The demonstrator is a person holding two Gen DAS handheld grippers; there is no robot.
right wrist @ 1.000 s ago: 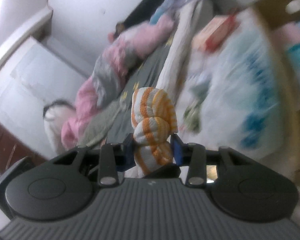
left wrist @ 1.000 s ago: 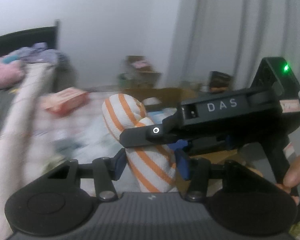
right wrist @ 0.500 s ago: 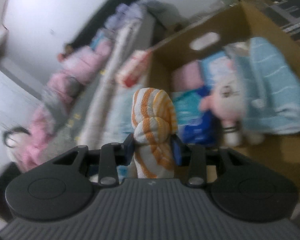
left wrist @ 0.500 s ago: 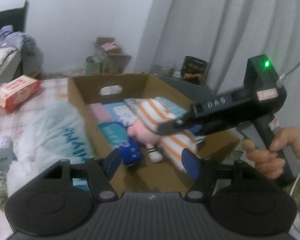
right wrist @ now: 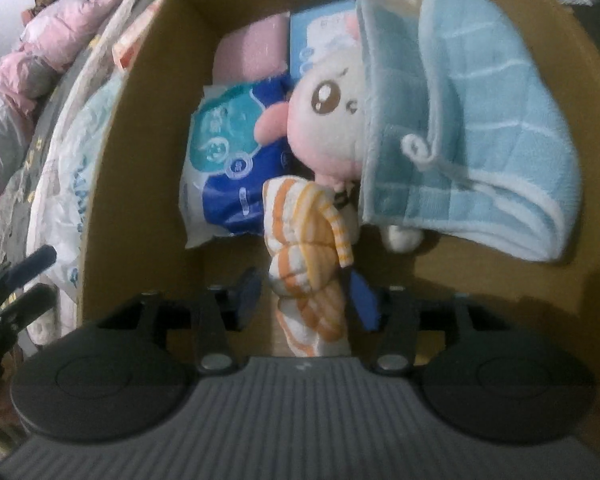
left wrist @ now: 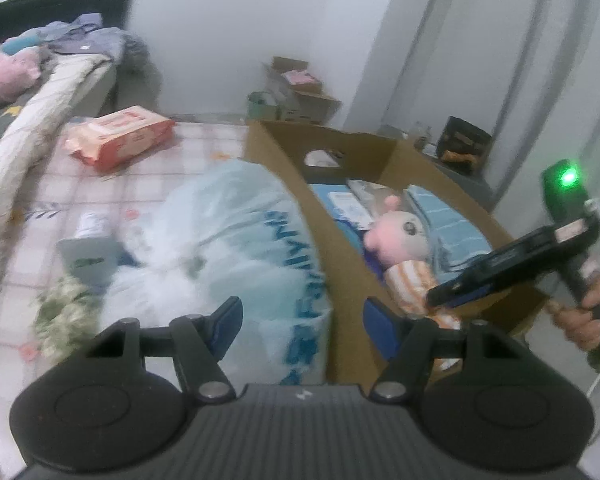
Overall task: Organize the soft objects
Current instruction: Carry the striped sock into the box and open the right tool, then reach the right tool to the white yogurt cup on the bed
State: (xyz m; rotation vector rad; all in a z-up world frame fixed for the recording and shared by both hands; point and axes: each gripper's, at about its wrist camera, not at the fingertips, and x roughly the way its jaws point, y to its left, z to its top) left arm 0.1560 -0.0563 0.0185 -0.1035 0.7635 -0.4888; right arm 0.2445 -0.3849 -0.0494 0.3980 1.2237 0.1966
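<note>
Orange-and-white striped cloth (right wrist: 308, 256), knotted into a bundle, stands inside the cardboard box (right wrist: 112, 184) near its front wall, leaning against the pink plush toy (right wrist: 328, 120). The right gripper (right wrist: 306, 294) points down into the box with its jaws just opened: the blue pads stand on either side of the bundle's lower part with gaps showing, not pressing on it. Behind the bundle lie a blue-and-white plastic pack (right wrist: 228, 168), a pink pack (right wrist: 252, 56) at the far wall, and a light blue folded towel (right wrist: 484, 128) along the right wall, partly covering the plush toy.

From the left wrist view, the left gripper (left wrist: 302, 320) hangs outside the box, over its left wall, jaws apart and holding nothing. A translucent plastic bag with blue lettering (left wrist: 236, 248) lies on the bed against that wall. A red pack (left wrist: 120, 140) sits farther back on the checked sheet (left wrist: 172, 160). A hand (left wrist: 584, 312) grips the right gripper's handle at the right.
</note>
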